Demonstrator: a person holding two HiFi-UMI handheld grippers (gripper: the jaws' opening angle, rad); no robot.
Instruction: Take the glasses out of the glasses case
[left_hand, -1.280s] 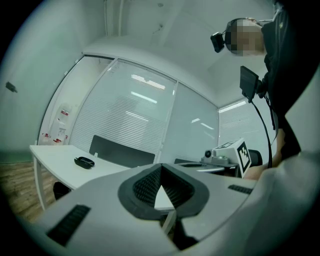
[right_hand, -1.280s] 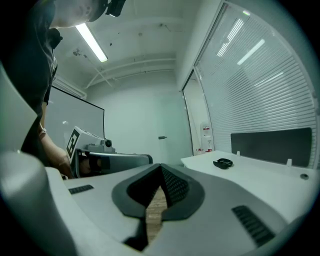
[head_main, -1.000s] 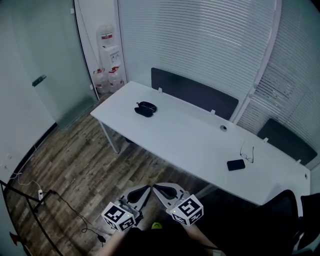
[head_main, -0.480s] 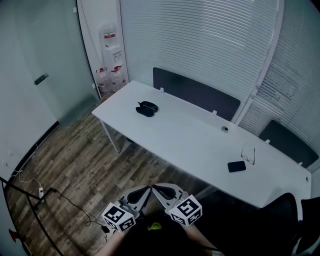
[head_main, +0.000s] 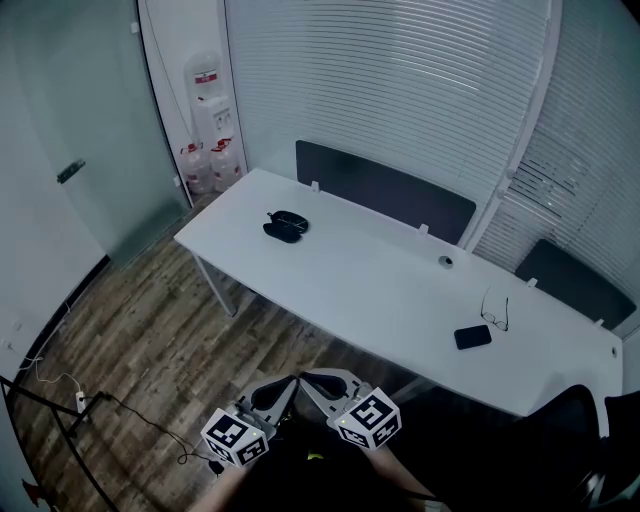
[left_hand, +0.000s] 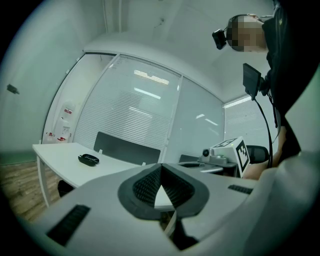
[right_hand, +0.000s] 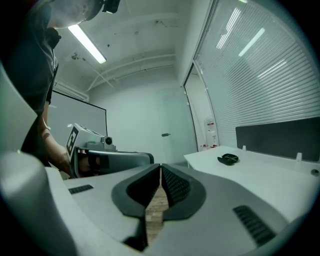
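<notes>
A black glasses case (head_main: 286, 225) lies near the far left end of the white table (head_main: 380, 285); it also shows small in the left gripper view (left_hand: 88, 159) and the right gripper view (right_hand: 228, 159). A pair of glasses (head_main: 496, 307) rests on the table's right part. My left gripper (head_main: 283, 390) and right gripper (head_main: 315, 383) hang side by side close to my body, well short of the table. Both are shut with nothing between the jaws, as the left gripper's (left_hand: 161, 167) and the right gripper's (right_hand: 160, 169) own views show.
A black phone (head_main: 472, 336) lies beside the glasses, and a small round fitting (head_main: 445, 261) sits near the table's back edge. Dark partition panels (head_main: 385, 190) line the far side. A water dispenser (head_main: 212, 110) stands at the back left, a black chair (head_main: 560, 420) at the right, and cables (head_main: 100, 400) cross the wooden floor.
The head view has shifted a little, so the table and case sit slightly further left and higher. Both grippers stay shut and low in front of my body.
</notes>
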